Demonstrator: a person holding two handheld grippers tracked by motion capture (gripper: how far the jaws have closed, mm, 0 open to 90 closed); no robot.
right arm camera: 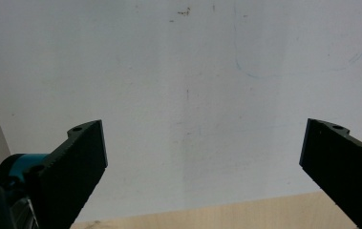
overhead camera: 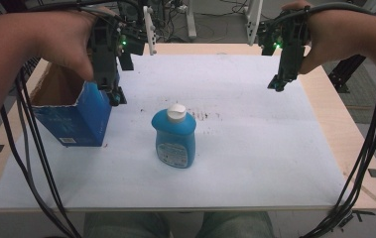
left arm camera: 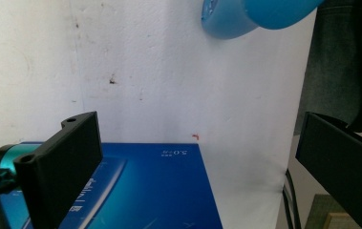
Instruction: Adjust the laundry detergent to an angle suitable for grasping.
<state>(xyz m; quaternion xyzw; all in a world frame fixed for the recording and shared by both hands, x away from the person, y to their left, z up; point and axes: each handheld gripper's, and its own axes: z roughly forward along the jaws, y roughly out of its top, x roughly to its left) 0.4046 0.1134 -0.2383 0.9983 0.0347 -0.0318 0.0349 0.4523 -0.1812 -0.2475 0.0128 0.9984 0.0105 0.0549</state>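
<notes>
High view overhead; gripper views near white sheet (overhead camera: pixel 255 148).

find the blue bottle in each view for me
High view: blue bottle stands upright at table centre, right of the blue box.
Left gripper view: its lower body shows at the top edge.
Right gripper view: not in it.
Shared landmark: the white sheet.

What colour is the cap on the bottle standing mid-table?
White, on a blue bottle; the cap shows best in the high view.
</notes>
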